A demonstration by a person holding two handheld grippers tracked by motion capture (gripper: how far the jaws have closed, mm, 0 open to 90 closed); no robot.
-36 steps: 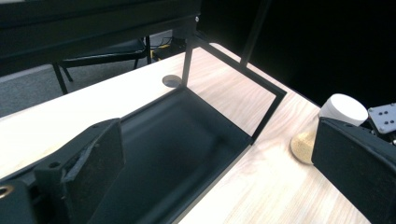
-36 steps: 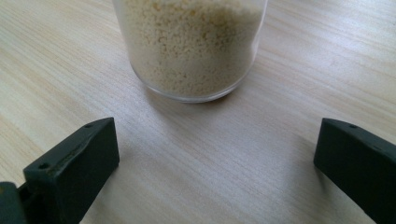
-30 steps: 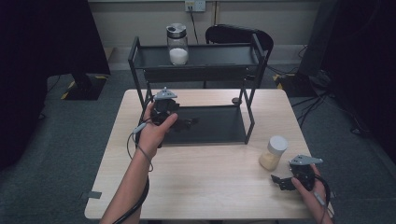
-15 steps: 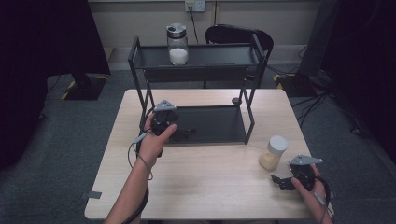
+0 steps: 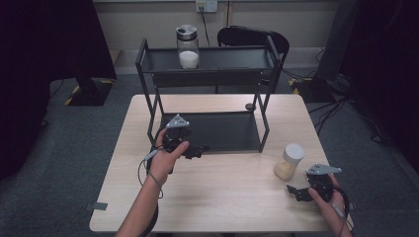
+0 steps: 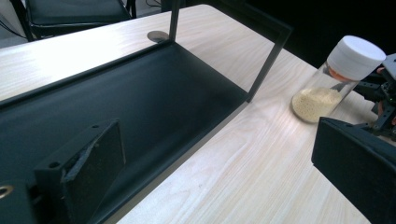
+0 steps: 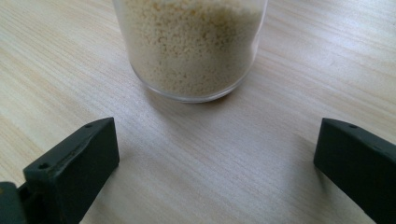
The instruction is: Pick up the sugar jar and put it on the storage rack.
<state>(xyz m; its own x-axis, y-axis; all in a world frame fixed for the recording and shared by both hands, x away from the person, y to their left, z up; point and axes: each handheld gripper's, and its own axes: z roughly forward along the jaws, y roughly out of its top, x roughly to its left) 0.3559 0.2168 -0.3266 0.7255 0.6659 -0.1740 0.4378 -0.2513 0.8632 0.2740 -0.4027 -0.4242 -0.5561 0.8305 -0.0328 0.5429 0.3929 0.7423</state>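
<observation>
A glass jar with a white lid (image 5: 289, 161) holds pale yellow grains and stands on the table right of the black rack (image 5: 212, 74). My right gripper (image 5: 298, 192) rests just in front of it, open. In the right gripper view the jar (image 7: 191, 46) stands a little beyond the spread jaws, and the right gripper (image 7: 215, 168) holds nothing. My left gripper (image 5: 197, 150) is open at the front edge of the rack's lower shelf (image 5: 222, 131), pointing right. In the left gripper view the left gripper (image 6: 219, 182) is empty, with the jar (image 6: 336, 79) far ahead.
A second jar with a silver lid (image 5: 188, 47) and white contents stands on the rack's top shelf. A small dark disc (image 5: 250, 106) lies on the table behind the rack. A chair (image 5: 252, 37) stands beyond the table. Bare wood (image 5: 222, 197) lies between the two hands.
My left gripper has drawn back from over the lower shelf toward the near side of the table. The right gripper and both jars have stayed put.
</observation>
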